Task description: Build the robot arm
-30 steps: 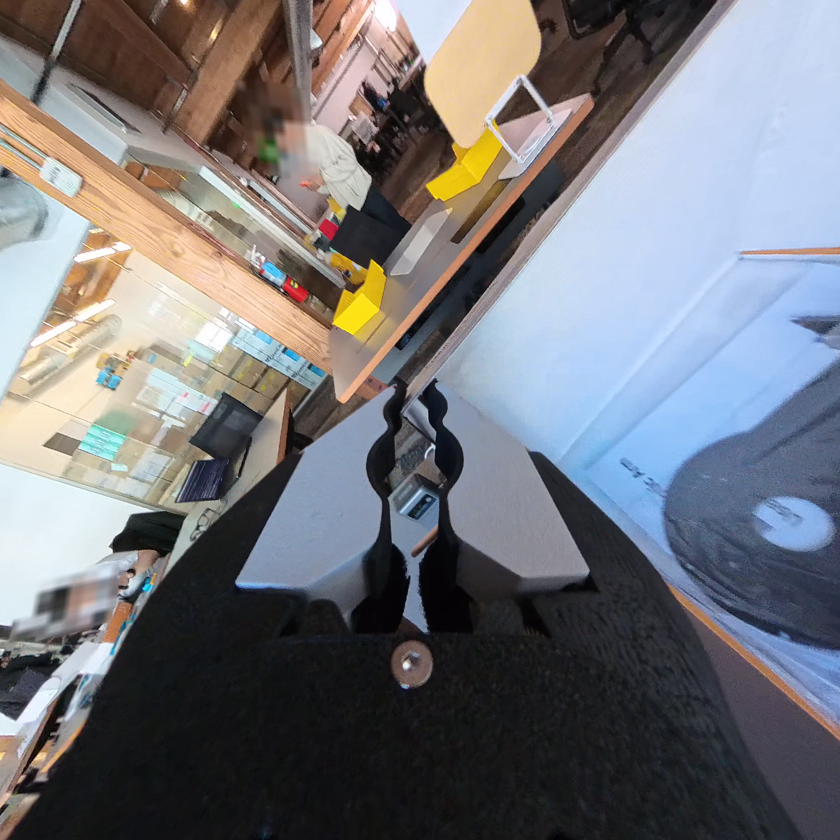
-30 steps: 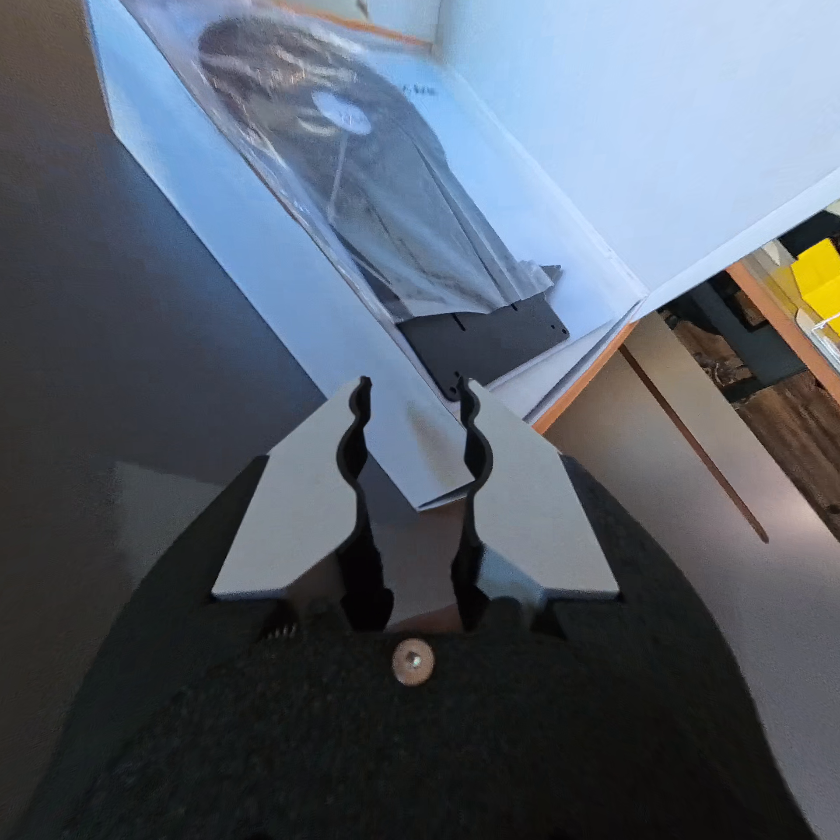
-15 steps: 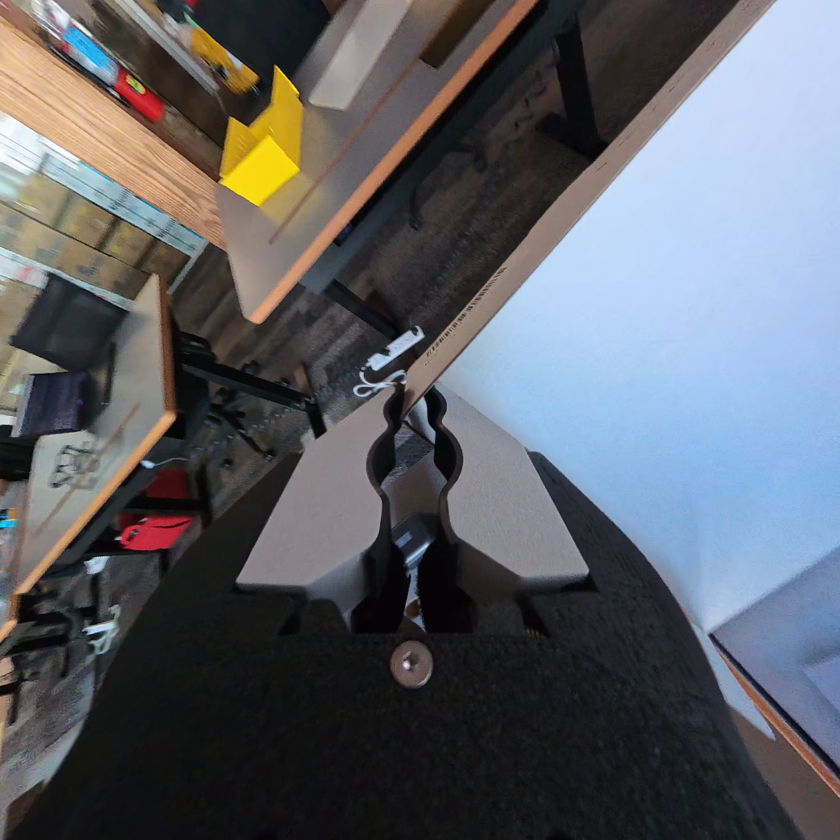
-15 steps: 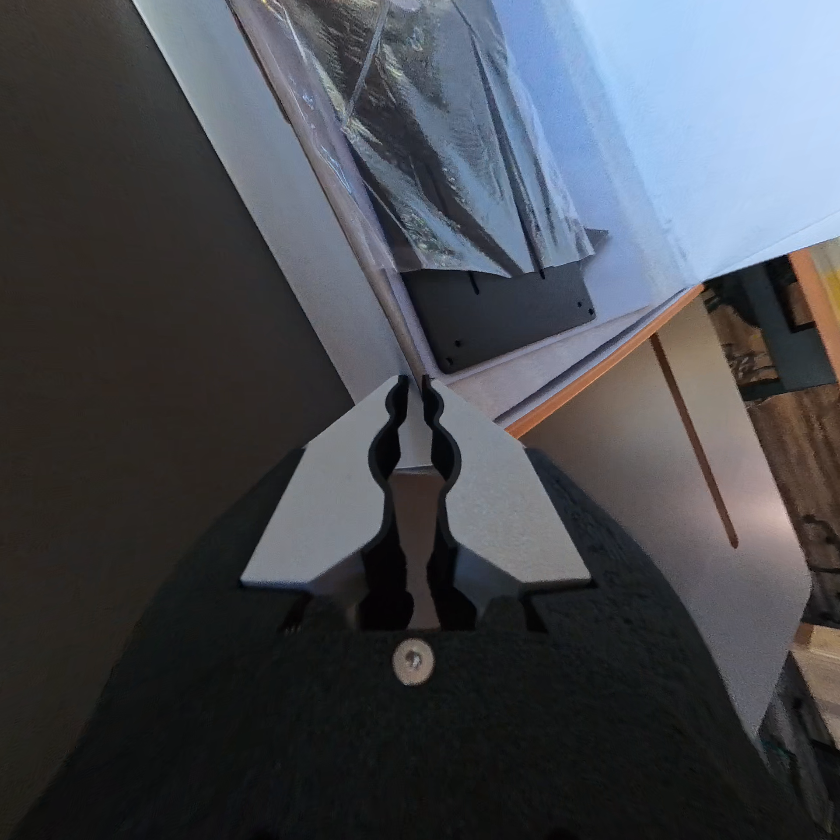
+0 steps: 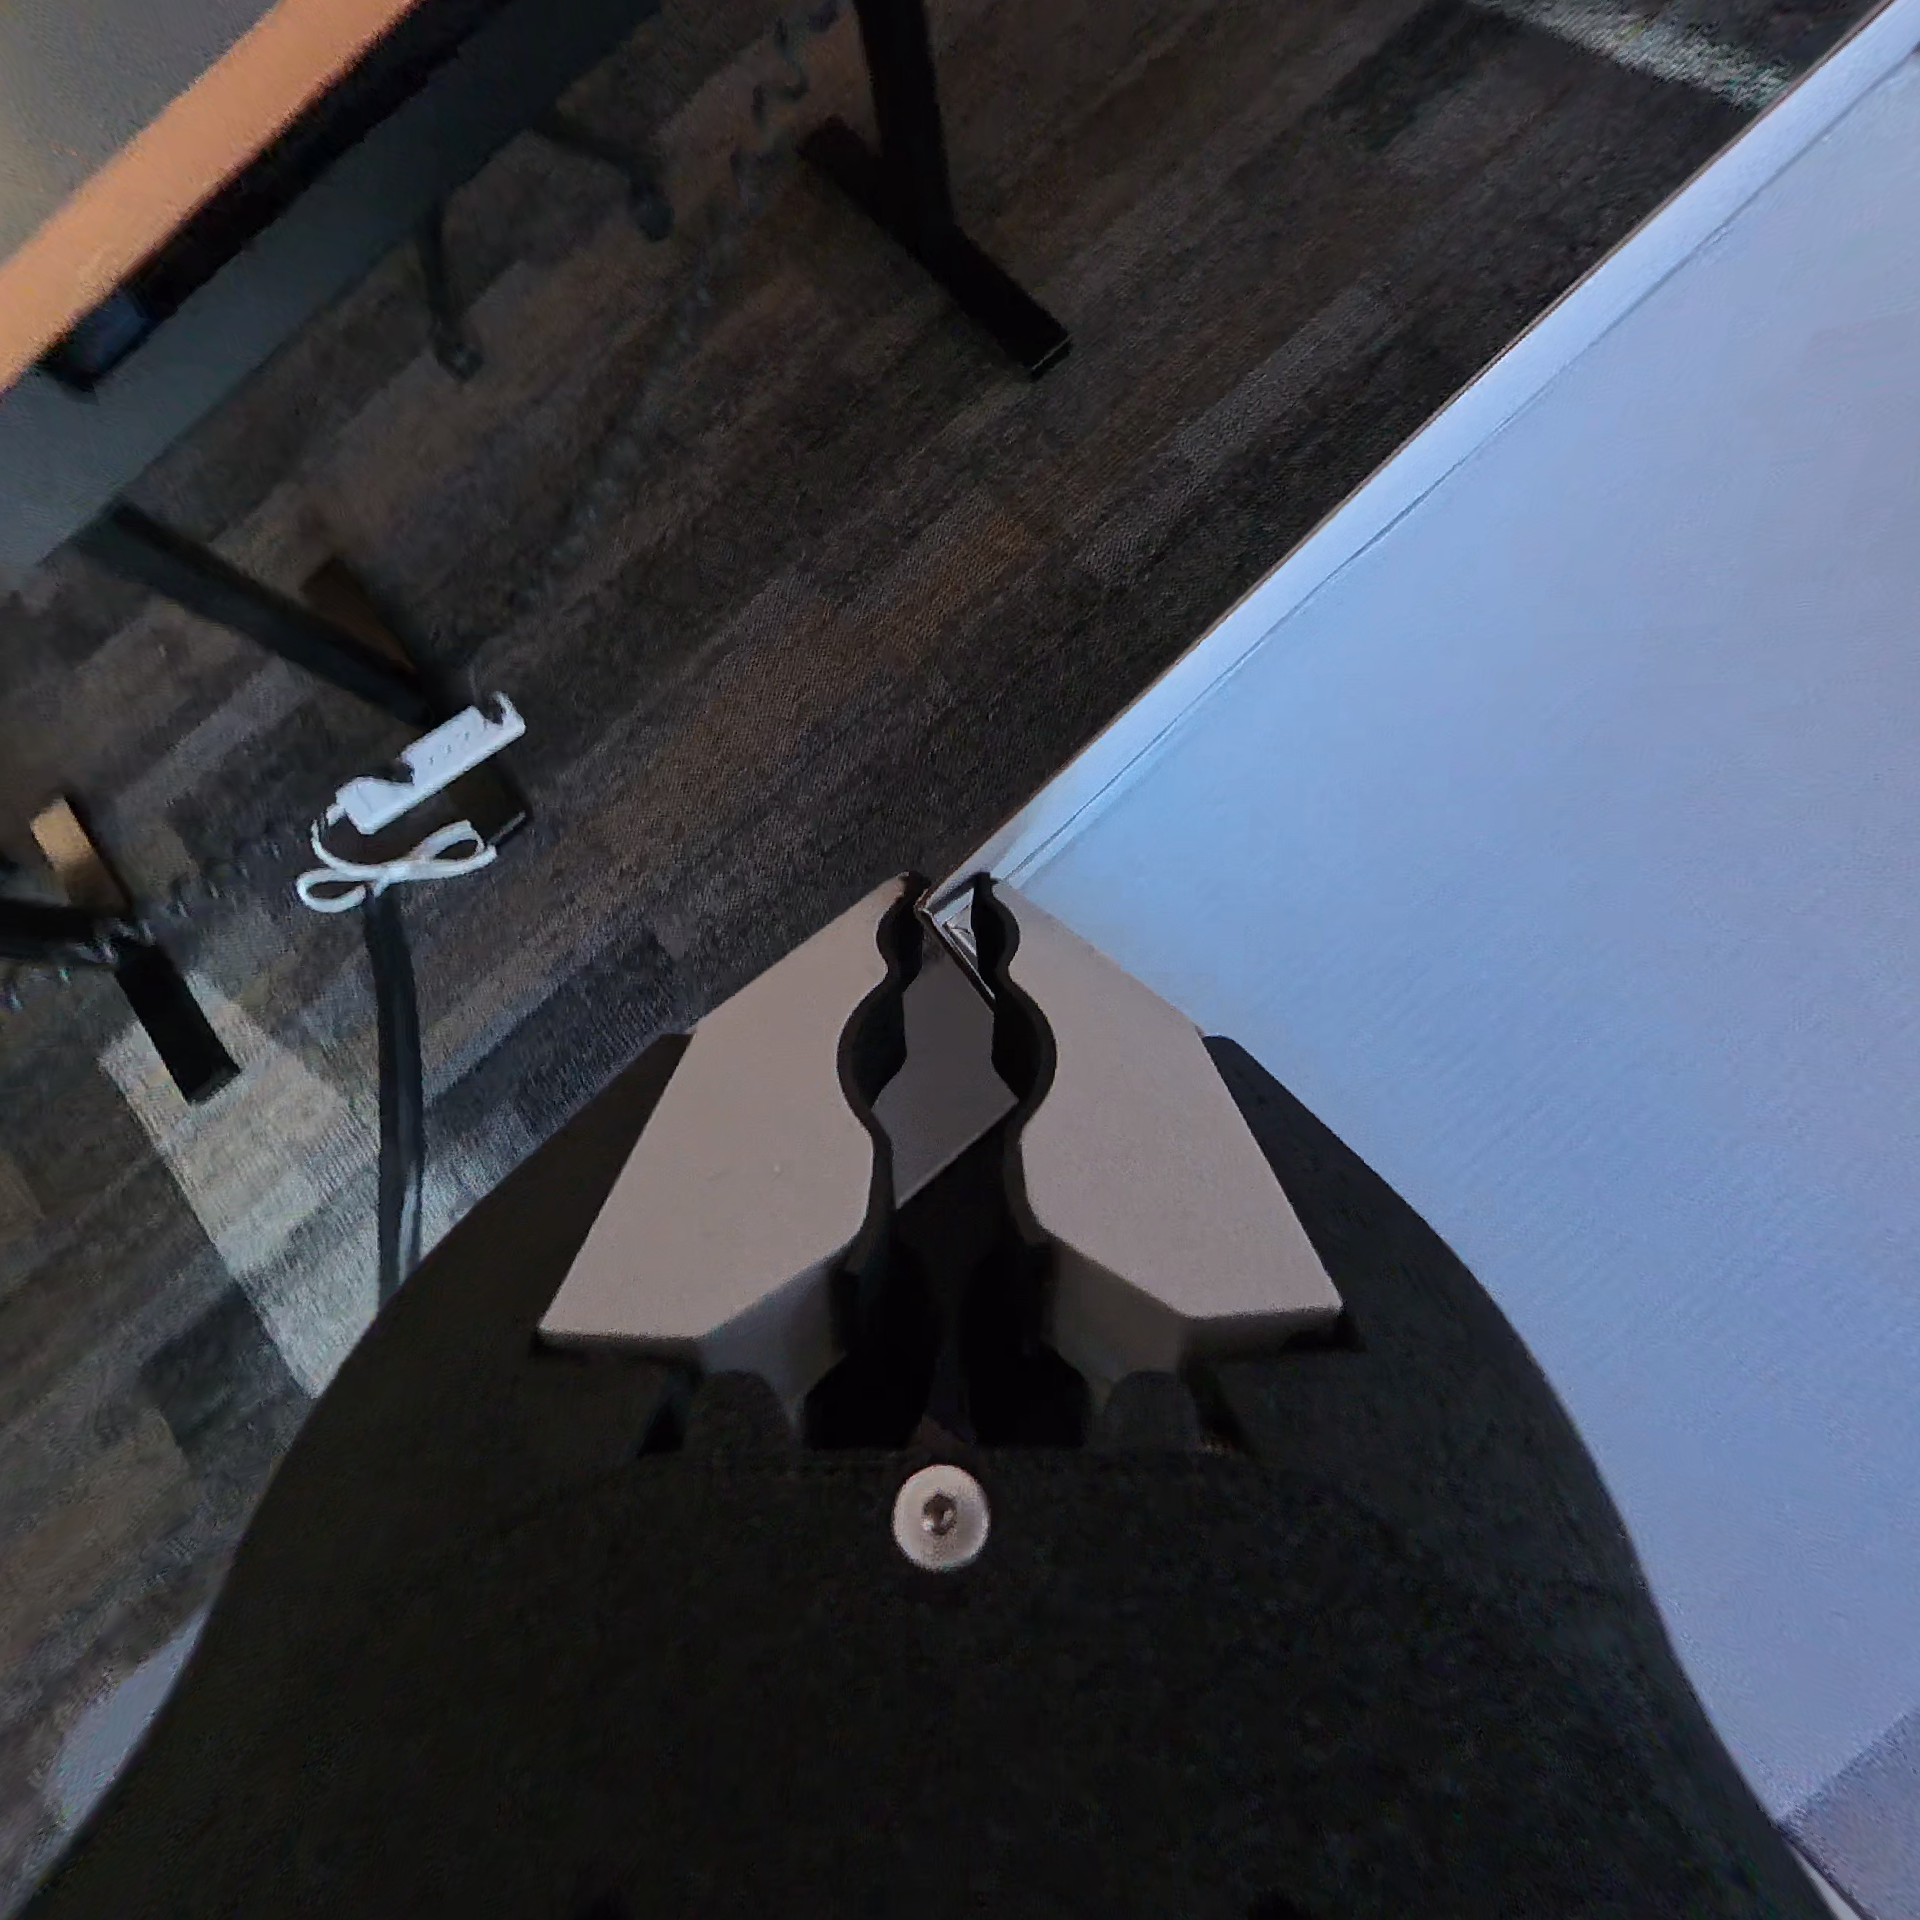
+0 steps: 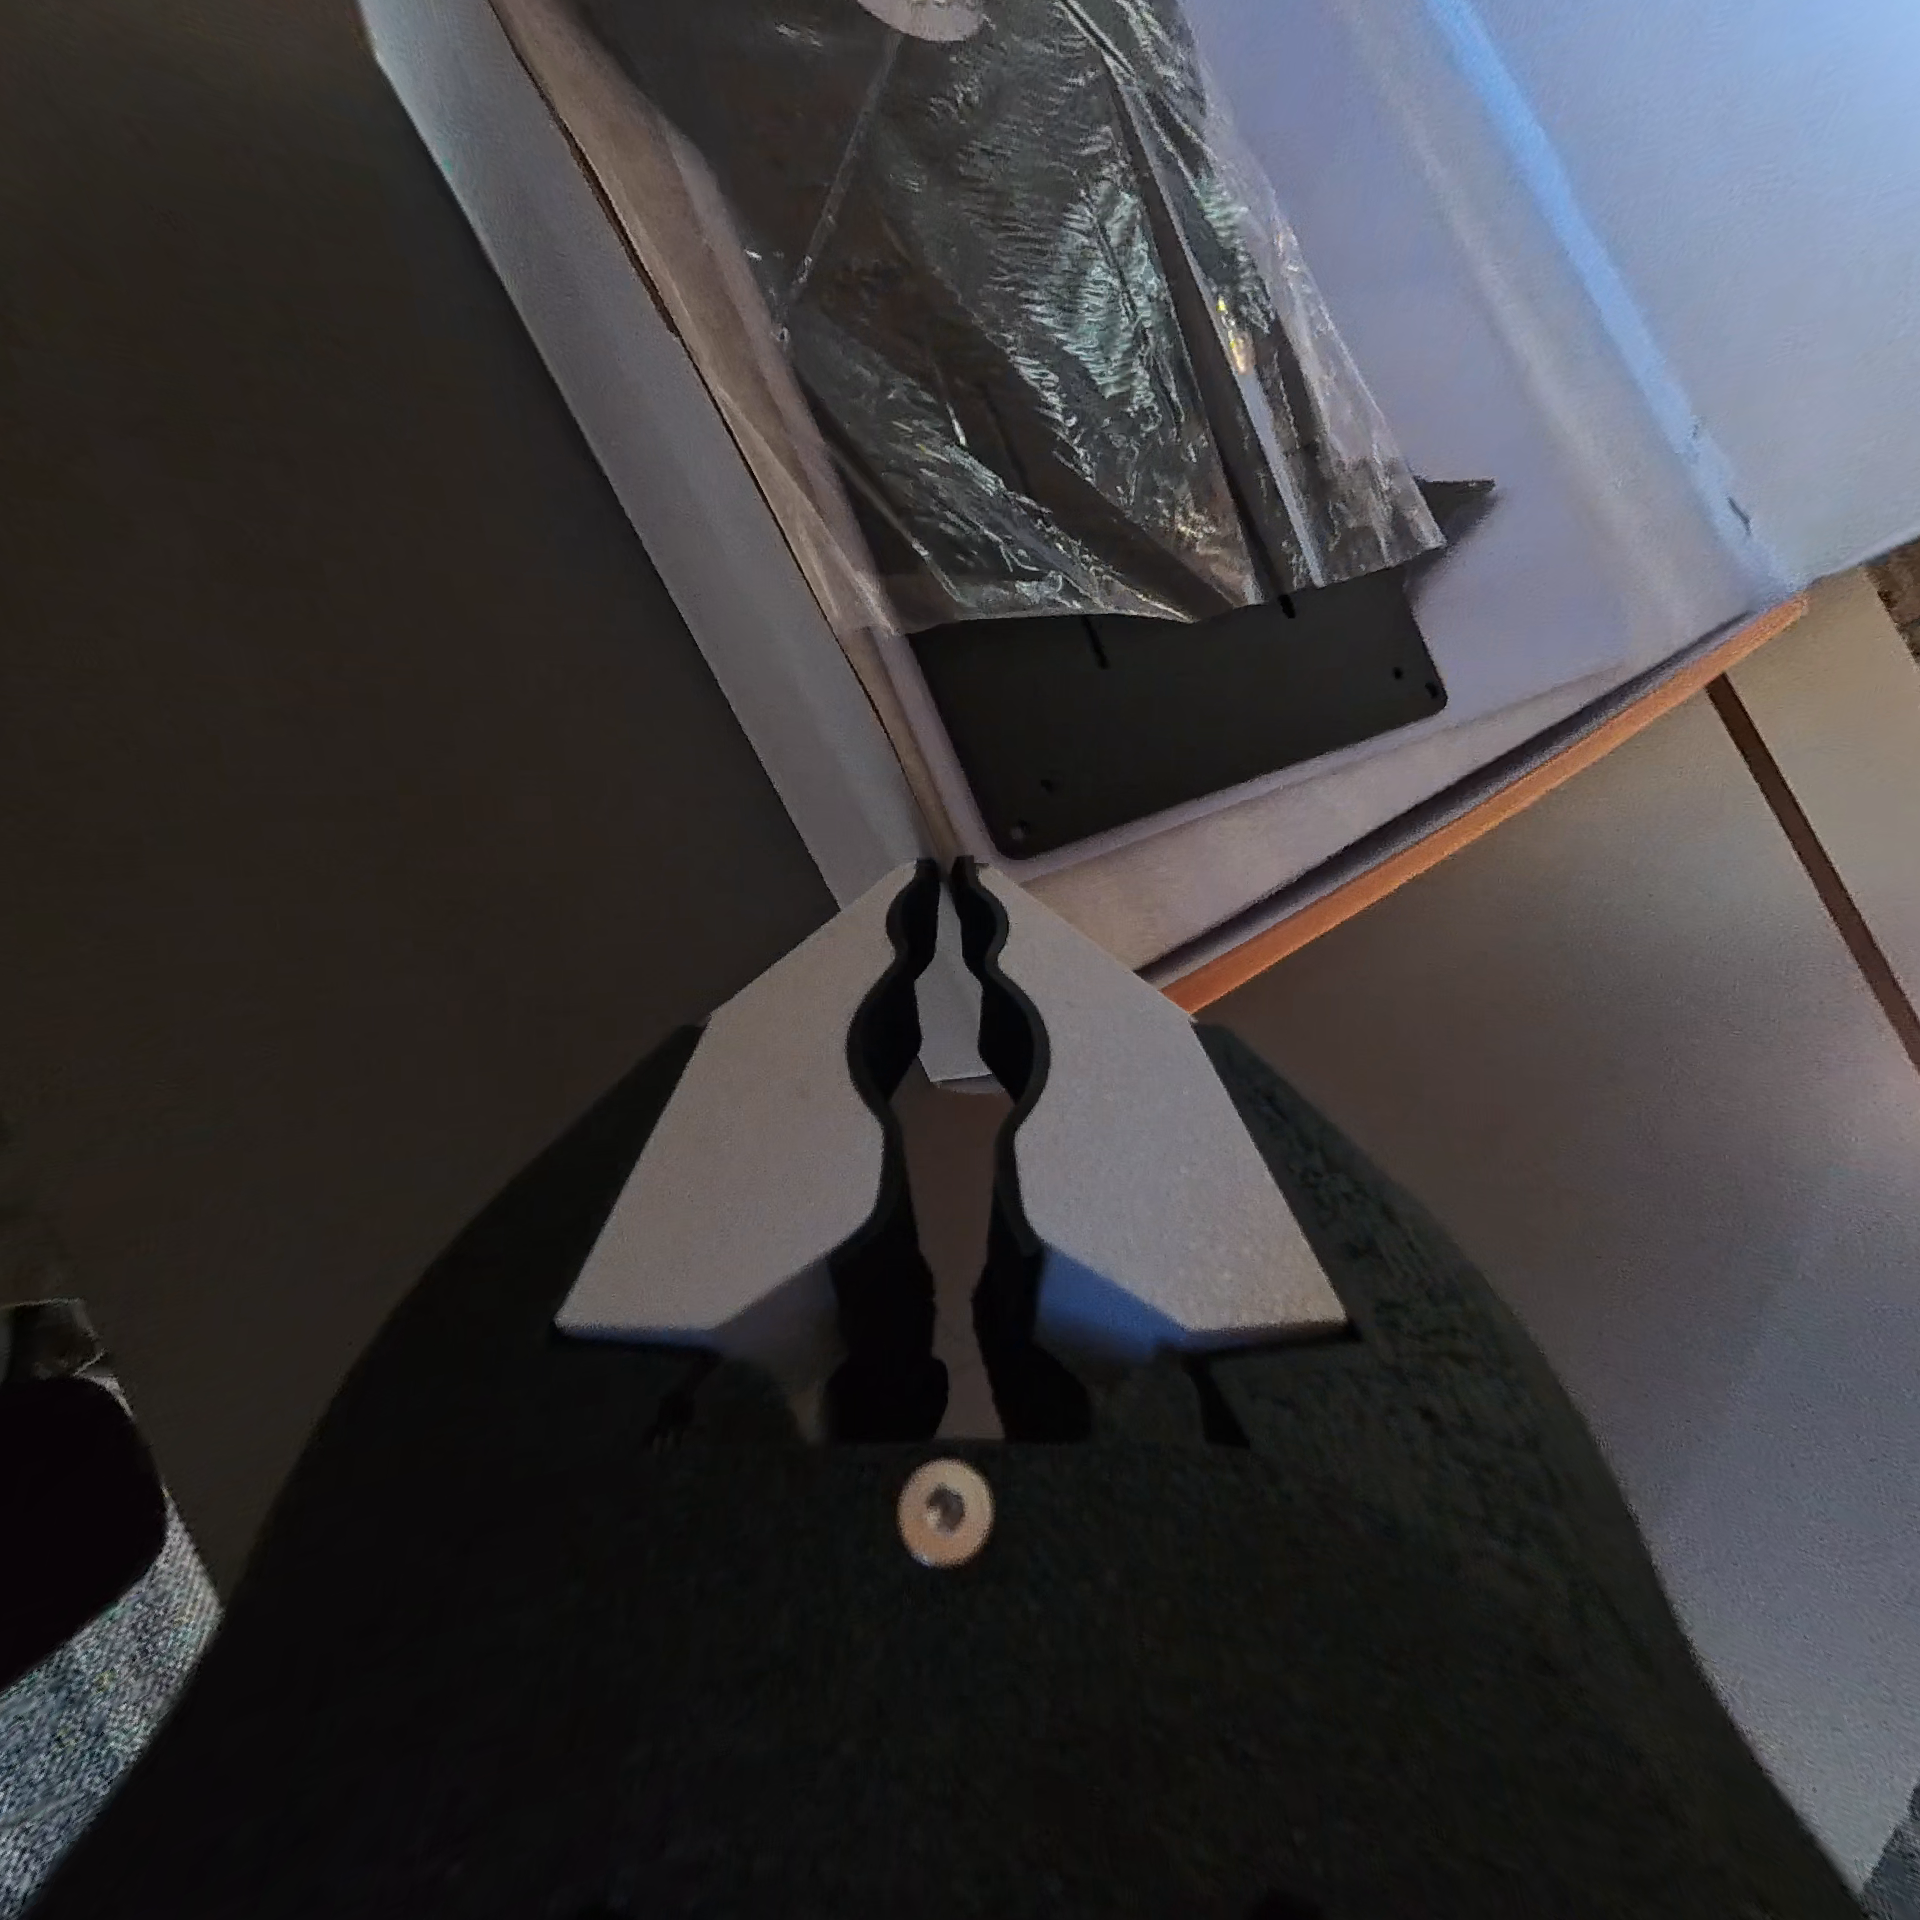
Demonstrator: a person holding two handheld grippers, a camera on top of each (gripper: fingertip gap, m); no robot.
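Observation:
A white cardboard box lies open on a grey table point(image 6: 1558, 1195). My left gripper point(image 5: 948, 899) is shut on the corner of the box's white lid point(image 5: 1507, 935), which fills the right of the left wrist view. My right gripper point(image 6: 945, 873) is shut on the near corner of the box's white side wall point(image 6: 644, 416). Inside the box lie a black object wrapped in crinkled clear plastic point(image 6: 1039, 395) and a flat black plate with small holes point(image 6: 1174, 717). The lid also shows in the right wrist view point(image 6: 1662, 260), standing over the box's far side.
Below the lid is dark carpet point(image 5: 779, 520) with a white power strip and cord point(image 5: 436, 764), black table legs point(image 5: 935, 208) and a neighbouring table's orange edge point(image 5: 177, 177). In the right wrist view the table's orange edge point(image 6: 1455, 821) runs under the box. The tips of one gripper are about 65 centimetres away from the tips of the other.
My right gripper has shut on the box wall's corner; it was open a second ago. My left gripper, still holding the lid, has swung from facing the room to facing the floor.

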